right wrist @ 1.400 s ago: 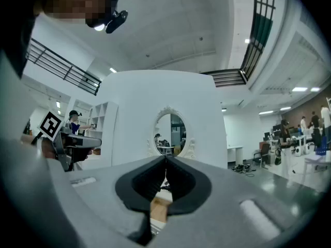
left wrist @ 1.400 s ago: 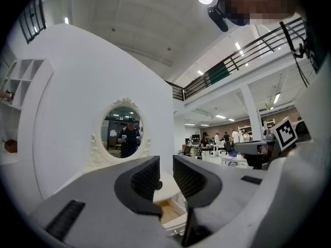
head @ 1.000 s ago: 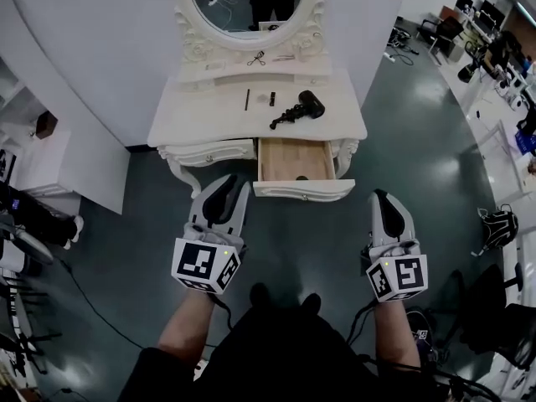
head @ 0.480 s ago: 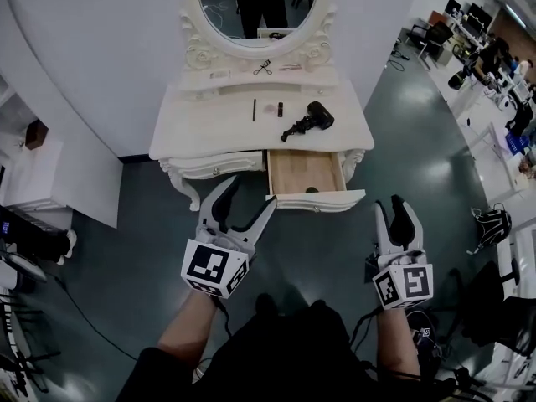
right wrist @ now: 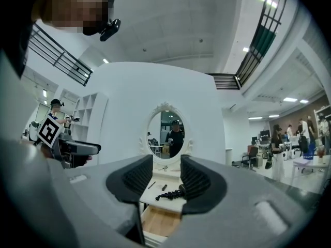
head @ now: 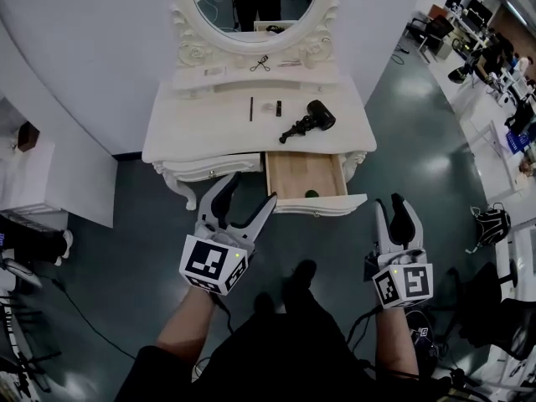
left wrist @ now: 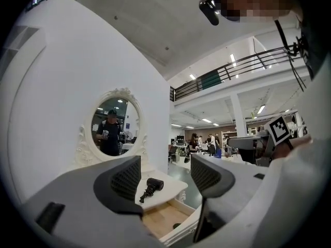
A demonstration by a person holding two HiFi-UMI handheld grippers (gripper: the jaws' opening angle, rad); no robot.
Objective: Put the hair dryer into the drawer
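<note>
A: Position of the hair dryer [head: 311,117]?
B: On the tabletop [head: 209,132], near its front right edge, just behind the open drawer [head: 301,172].
A: Your grippers?
B: My left gripper [head: 251,189] and right gripper [head: 389,203] have just opened, with nothing between the jaws, well short of it. I'd reach with the right and clamp its body squarely.

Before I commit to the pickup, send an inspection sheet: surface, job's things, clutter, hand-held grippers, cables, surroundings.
Surface: white dressing table, top mostly bare.
Job's things: hair dryer lying on the tabletop, right side; drawer under it open, small dark object inside.
Clutter: thin dark stick and small dark item mid-table.
Grippers: left hand-held gripper and right hand-held gripper open and empty, jaws just been opening, short of the table.
Cables: dryer's cord bunched beside it; cable on the floor, left.
Surroundings: oval mirror, desks at right.
</note>
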